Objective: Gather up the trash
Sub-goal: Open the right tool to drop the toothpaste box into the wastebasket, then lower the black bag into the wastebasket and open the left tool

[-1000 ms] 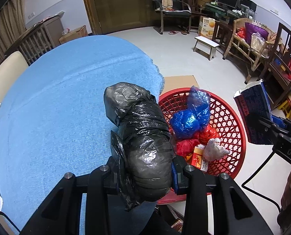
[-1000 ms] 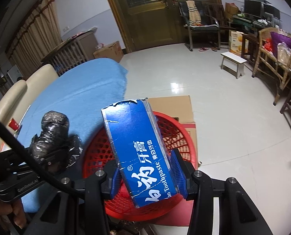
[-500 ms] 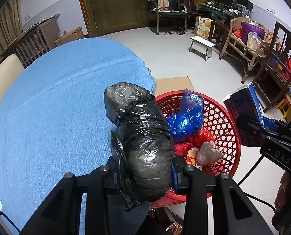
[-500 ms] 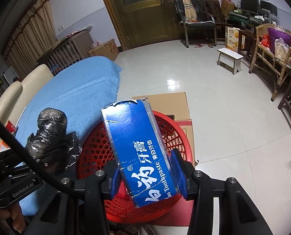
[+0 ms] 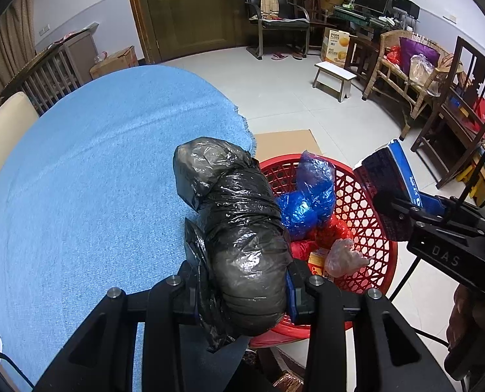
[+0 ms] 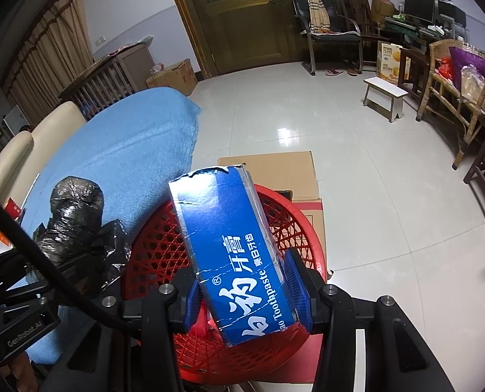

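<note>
The black plastic bundle (image 5: 242, 238) sat pinched in the left gripper (image 5: 242, 290), its jaws pressed into the crinkled film low on the roll, the free end pointing to 12 o'clock over the edge of the blue tablecloth (image 5: 95, 179). The grip looked set low so the bundle could tip forward into the red basket (image 5: 366, 202) at 2 o'clock. The right gripper (image 6: 245, 297) clamped the blue toothpaste box (image 6: 229, 245) by its printed sides, torn end up, directly above the basket (image 6: 157, 254) — seemingly poised for a drop.

Inside the basket already lay a blue plastic bag (image 5: 307, 199), red wrappers (image 5: 327, 232) and a pale crumpled bag (image 5: 340, 254). Flattened cardboard (image 6: 275, 170) lay on the floor at 12 o'clock of the basket. The tablecloth's edge stood just beside the basket at 9 o'clock — the only thing near the bundle's path. A white stool (image 6: 386, 94) stood well apart.
</note>
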Available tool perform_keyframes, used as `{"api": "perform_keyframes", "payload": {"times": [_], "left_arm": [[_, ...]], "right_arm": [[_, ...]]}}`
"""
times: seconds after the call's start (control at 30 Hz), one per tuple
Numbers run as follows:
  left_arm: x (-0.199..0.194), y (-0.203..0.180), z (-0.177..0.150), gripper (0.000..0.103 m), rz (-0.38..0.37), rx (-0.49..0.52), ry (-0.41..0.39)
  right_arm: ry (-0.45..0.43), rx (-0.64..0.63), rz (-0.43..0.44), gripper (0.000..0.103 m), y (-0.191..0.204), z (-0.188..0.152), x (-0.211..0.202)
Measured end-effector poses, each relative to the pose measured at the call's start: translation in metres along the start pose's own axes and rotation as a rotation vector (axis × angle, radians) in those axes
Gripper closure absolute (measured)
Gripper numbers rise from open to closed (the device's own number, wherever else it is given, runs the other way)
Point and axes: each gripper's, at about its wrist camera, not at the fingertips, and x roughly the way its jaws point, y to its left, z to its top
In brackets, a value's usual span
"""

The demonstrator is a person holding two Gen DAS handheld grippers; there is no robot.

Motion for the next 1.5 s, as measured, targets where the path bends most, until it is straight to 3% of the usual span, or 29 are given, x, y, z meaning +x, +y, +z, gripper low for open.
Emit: {"api": "perform_keyframes", "payload": {"times": [0.27, 0.33, 0.37, 0.4, 0.43, 1.03, 1.5], "left_arm": [[0.0, -0.002, 0.002, 0.065, -0.01, -0.003, -0.003], [0.001, -0.003, 0.002, 0.065, -0.012, -0.002, -0.004], [0.001, -0.004, 0.002, 0.065, -0.014, -0.001, -0.004], [0.001, -0.004, 0.002, 0.065, -0.015, -0.001, -0.004], [0.001, -0.004, 0.002, 0.065, -0.016, 0.0, -0.005], [0.023, -0.047, 0.014, 0.065, -0.07, 0.062, 0.036], [0.043, -0.064, 0.015, 0.061, -0.101, 0.082, 0.08]], "right_arm": [[-0.008, 0.006, -0.007, 0.052, 0.0, 0.007, -0.001], [0.011, 0.013, -0.002, 0.044, -0.001, 0.009, 0.004], [0.017, 0.015, 0.001, 0.03, -0.002, 0.01, 0.006], [0.018, 0.018, -0.002, 0.023, -0.003, 0.01, 0.009], [0.023, 0.022, -0.01, 0.022, -0.005, 0.011, 0.01], [-0.137, 0.139, -0.038, 0.022, -0.048, 0.021, -0.062], [-0.202, 0.168, -0.038, 0.022, -0.054, 0.031, -0.083]]}}
